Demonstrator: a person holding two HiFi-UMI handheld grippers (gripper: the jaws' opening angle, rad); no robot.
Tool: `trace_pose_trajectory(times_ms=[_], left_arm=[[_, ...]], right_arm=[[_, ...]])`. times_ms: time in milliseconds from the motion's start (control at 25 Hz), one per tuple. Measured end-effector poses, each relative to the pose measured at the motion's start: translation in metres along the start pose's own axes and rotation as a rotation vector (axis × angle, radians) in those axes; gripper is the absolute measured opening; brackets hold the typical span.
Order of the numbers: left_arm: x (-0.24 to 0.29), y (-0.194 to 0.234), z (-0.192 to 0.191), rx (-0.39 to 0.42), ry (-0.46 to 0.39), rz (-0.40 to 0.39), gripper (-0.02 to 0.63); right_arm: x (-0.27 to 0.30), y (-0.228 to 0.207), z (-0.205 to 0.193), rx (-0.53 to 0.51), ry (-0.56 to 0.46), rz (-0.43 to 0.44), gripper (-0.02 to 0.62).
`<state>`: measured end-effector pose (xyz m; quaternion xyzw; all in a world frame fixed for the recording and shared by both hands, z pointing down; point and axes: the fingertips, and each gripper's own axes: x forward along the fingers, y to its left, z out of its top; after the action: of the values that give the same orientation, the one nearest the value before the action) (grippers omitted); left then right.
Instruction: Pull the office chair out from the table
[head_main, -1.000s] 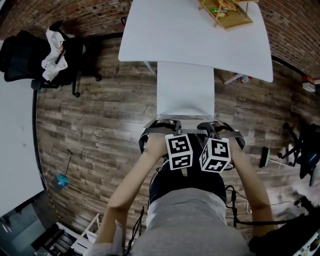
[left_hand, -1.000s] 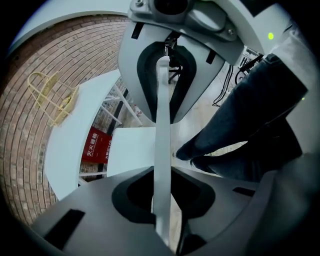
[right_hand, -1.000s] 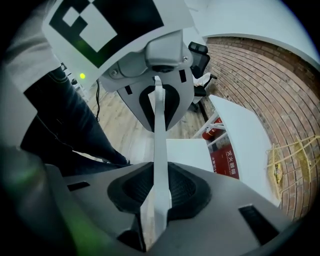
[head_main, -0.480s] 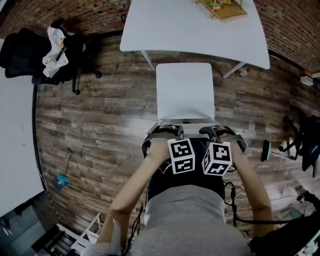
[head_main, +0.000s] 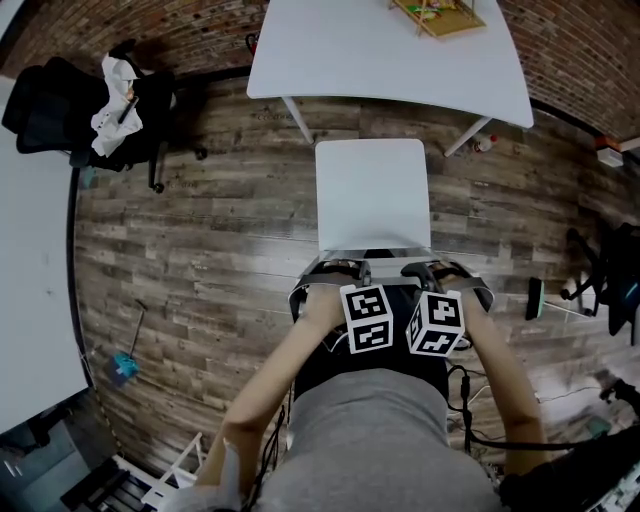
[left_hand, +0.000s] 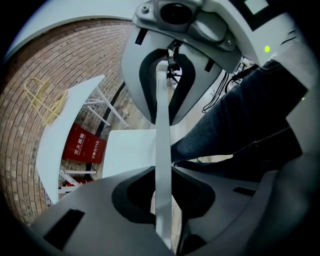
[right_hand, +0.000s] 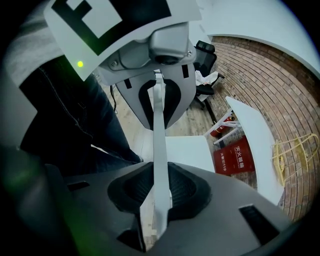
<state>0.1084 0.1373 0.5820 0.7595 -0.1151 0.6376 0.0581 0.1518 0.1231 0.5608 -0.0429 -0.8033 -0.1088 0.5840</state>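
Honestly, a good part of the white chair escapes me. In the head view its legs are hidden beneath the seat, the backrest shows only edge-on as a thin pale line, and my own marker cubes cover much of both grippers. The wire basket on the white tabletop is cut off by the top of that view. The print on the red sign beside the table's legs is too small for me to read. The chair stands on the wood floor straight in front of me. Its seat is clear of the tabletop's near edge, with a strip of floor showing between them, and its backrest is the side nearest me. My left gripper and right gripper sit side by side on the top edge of that backrest, near each other but apart, both pointing steeply down. In each gripper view the backrest's edge runs as a narrow white strip right between the fingers, and the dark pads press on it from both sides. The fingers are drawn in only partway, each pair pinching the backrest, and the other gripper is in sight farther along the same edge.
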Motion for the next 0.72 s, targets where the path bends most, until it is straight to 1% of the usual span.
trace_pose_trajectory(times_ms=[120, 200, 240, 320, 360, 400, 440, 520, 600, 680, 720], left_arm=[[-0.001, 0.000, 0.001, 0.002, -0.025, 0.012, 0.084], [-0.002, 0.002, 0.002, -0.015, -0.056, 0.043, 0.086], [-0.003, 0.004, 0.002, -0.033, -0.073, 0.068, 0.097], [-0.008, 0.008, 0.003, -0.072, -0.120, 0.120, 0.131], [-0.011, 0.010, 0.005, -0.089, -0.150, 0.143, 0.146], [-0.015, 0.012, 0.006, -0.107, -0.183, 0.161, 0.174], [-0.019, 0.013, 0.007, -0.131, -0.216, 0.170, 0.188], [-0.029, 0.014, 0.010, -0.195, -0.280, 0.165, 0.209], [-0.047, 0.017, 0.017, -0.282, -0.368, 0.139, 0.209], [-0.071, 0.026, 0.022, -0.374, -0.472, 0.135, 0.206], [-0.085, 0.034, 0.023, -0.416, -0.525, 0.147, 0.206]], right_arm=[[0.000, 0.000, 0.000, 0.013, -0.012, -0.022, 0.091], [0.000, -0.001, 0.001, 0.032, -0.034, -0.043, 0.095], [-0.001, -0.002, 0.003, 0.044, -0.057, -0.058, 0.100], [-0.004, -0.003, 0.010, 0.067, -0.117, -0.088, 0.126], [-0.007, -0.003, 0.014, 0.081, -0.145, -0.094, 0.162], [-0.010, -0.003, 0.019, 0.097, -0.171, -0.091, 0.198], [-0.014, -0.002, 0.024, 0.121, -0.200, -0.082, 0.212], [-0.026, -0.003, 0.037, 0.199, -0.283, -0.061, 0.212], [-0.044, -0.008, 0.051, 0.302, -0.387, -0.050, 0.212], [-0.064, -0.023, 0.060, 0.419, -0.495, -0.065, 0.204], [-0.075, -0.033, 0.063, 0.476, -0.550, -0.077, 0.198]])
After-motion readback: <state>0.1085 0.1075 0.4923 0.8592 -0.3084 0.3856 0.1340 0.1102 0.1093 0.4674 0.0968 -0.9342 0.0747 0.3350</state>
